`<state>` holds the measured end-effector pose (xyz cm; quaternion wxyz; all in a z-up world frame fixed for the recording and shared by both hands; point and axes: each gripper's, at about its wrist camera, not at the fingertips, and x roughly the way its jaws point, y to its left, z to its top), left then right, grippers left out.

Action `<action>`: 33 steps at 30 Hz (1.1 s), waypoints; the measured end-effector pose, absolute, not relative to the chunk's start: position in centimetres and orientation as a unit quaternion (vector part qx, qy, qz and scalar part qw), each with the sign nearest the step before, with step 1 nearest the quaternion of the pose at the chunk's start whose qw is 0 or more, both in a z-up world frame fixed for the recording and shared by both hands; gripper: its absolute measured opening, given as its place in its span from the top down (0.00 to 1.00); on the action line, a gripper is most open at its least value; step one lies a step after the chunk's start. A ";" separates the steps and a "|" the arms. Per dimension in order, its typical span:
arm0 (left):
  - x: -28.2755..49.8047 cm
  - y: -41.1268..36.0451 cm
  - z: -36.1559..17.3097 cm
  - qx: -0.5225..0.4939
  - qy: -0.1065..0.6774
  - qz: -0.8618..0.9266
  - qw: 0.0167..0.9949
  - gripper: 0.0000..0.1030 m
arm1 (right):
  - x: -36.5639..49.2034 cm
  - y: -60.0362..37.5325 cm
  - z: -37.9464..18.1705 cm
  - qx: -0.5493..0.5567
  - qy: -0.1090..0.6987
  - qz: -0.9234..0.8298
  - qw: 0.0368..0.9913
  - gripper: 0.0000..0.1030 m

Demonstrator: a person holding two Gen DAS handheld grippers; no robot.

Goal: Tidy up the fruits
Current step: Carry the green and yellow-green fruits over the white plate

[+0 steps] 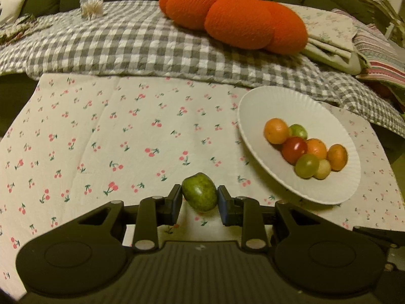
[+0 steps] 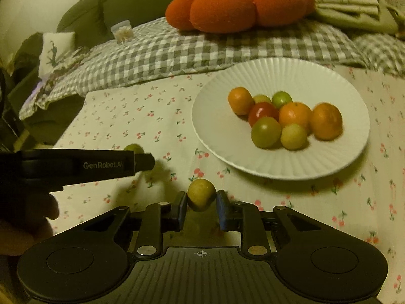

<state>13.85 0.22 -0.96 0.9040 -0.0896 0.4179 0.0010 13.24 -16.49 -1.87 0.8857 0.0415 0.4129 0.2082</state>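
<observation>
My left gripper (image 1: 200, 197) is shut on a dark green oval fruit (image 1: 200, 192), held just above the cherry-print cloth (image 1: 114, 131). In the right wrist view my right gripper (image 2: 201, 201) is shut on a small yellow-green round fruit (image 2: 201, 194). To its left the left gripper (image 2: 141, 162) reaches in from the side, its green fruit (image 2: 133, 148) peeking over the fingers. A white ribbed plate (image 2: 278, 76) lies ahead and right, holding several orange, green and red fruits (image 2: 295, 114). The same plate (image 1: 273, 101) sits at the right in the left wrist view.
A grey checked blanket (image 1: 152, 45) bounds the cloth at the back, with a big orange pumpkin cushion (image 1: 235, 17) on it. Folded fabrics (image 1: 354, 40) pile up at the back right. A person's hand (image 2: 22, 230) holds the left gripper at the lower left.
</observation>
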 end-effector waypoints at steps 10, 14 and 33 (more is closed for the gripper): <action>13.3 -1.2 0.8 -0.076 0.386 -0.022 0.919 0.73 | 11.4 -19.6 1.9 0.083 0.391 0.222 0.889 0.78; 13.4 -2.0 1.2 -0.058 0.371 -0.027 0.926 0.73 | 12.0 -21.7 3.3 0.104 0.375 0.203 0.898 0.78; 16.5 -5.3 1.8 -0.060 0.312 -0.114 0.941 0.73 | 15.0 -28.1 4.5 0.144 0.341 0.111 0.922 0.78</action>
